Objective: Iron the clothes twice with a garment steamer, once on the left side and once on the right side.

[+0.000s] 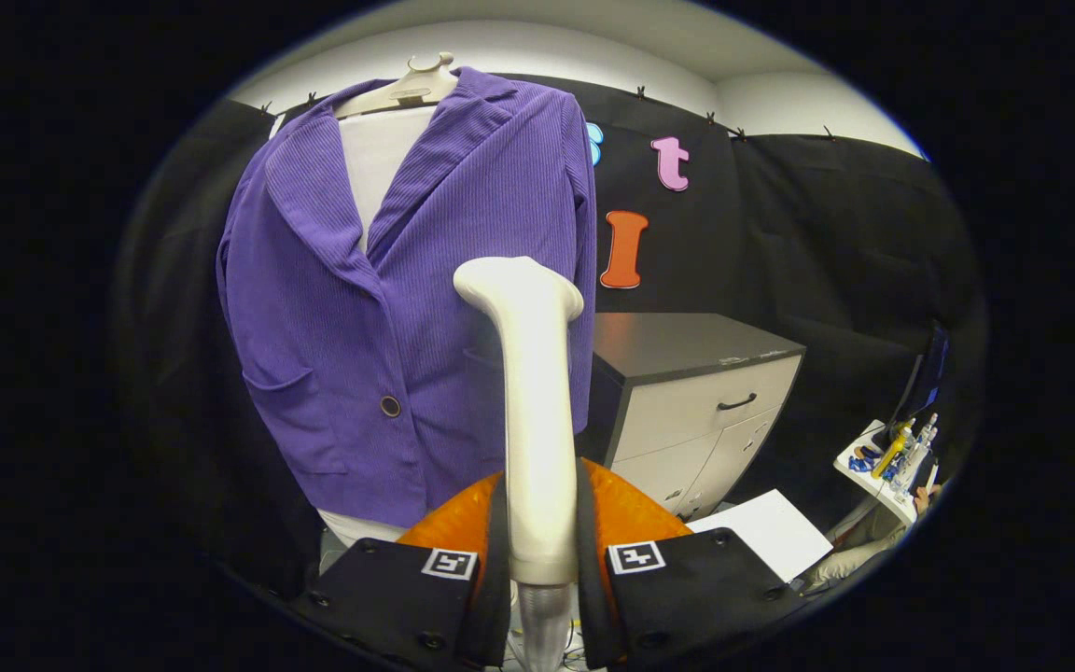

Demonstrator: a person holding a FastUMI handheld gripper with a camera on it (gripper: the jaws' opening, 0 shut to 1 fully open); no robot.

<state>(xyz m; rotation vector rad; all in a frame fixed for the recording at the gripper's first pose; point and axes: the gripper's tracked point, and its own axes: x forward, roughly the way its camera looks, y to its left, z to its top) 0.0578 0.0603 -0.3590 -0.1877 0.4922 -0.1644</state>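
Steamer held before hanging jacket.
Gripper (541,523): both fingers clamped on the steamer (534,411) handle, which stands upright between them, head near the jacket (388,280) front, button side; contact unclear. Jacket on hanger (407,86). Cabinet (696,392) just beyond the jacket, drawers closed.
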